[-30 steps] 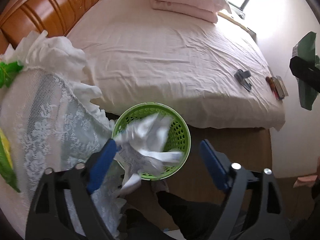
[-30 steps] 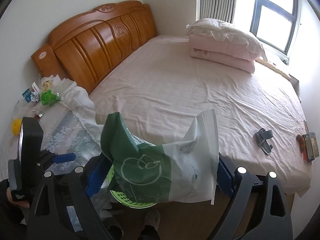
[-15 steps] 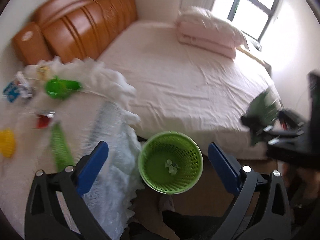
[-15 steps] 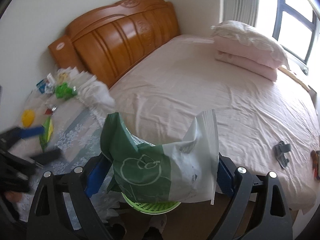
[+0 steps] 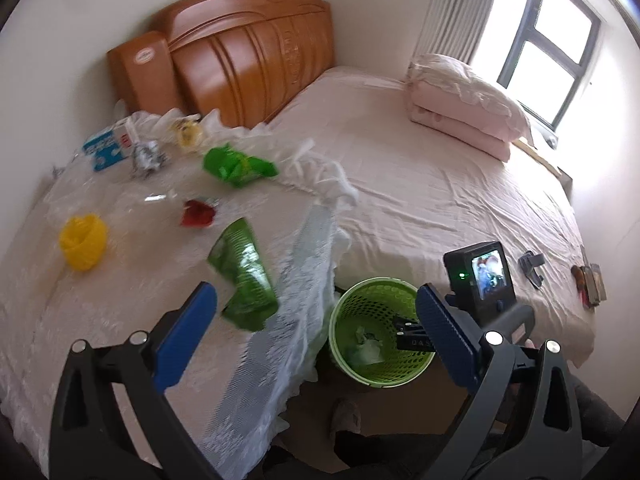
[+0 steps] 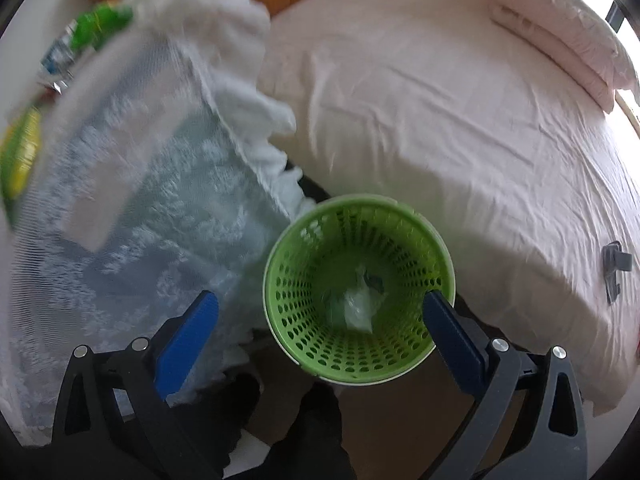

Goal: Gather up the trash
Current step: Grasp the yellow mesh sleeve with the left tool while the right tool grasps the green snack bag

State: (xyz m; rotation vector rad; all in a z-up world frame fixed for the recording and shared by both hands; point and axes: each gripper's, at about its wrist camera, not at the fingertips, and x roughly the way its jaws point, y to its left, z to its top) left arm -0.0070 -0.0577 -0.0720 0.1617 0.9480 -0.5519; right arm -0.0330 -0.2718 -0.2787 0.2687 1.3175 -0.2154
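Observation:
The green mesh basket (image 6: 400, 248) stands on the floor between the table and the bed. Pale crumpled trash (image 6: 360, 304) lies at its bottom. My right gripper (image 6: 320, 300) hangs straight over the basket. Its jaws are opening and nothing is between them. My left gripper (image 5: 316, 292) is open and empty, above the table's edge and the basket (image 5: 380, 372). On the lace tablecloth lie a flat green wrapper (image 5: 246, 280), a crumpled green bag (image 5: 236, 166), a red wrapper (image 5: 197, 213), a yellow ball-shaped piece (image 5: 83, 242), a blue-white carton (image 5: 106, 146) and a foil scrap (image 5: 148, 156).
The bed (image 5: 440, 184) with pink sheet fills the right side, with a folded quilt and pillow (image 5: 464, 108) at its far end. A grey clip (image 5: 532, 266) and small items (image 5: 590, 282) lie near its edge. A person's foot (image 5: 346, 416) shows below the basket.
The white tissue left the left gripper and fell into the basket, and that gripper rose towards the table. The right gripper sank over the basket and let go of the green-white bag.

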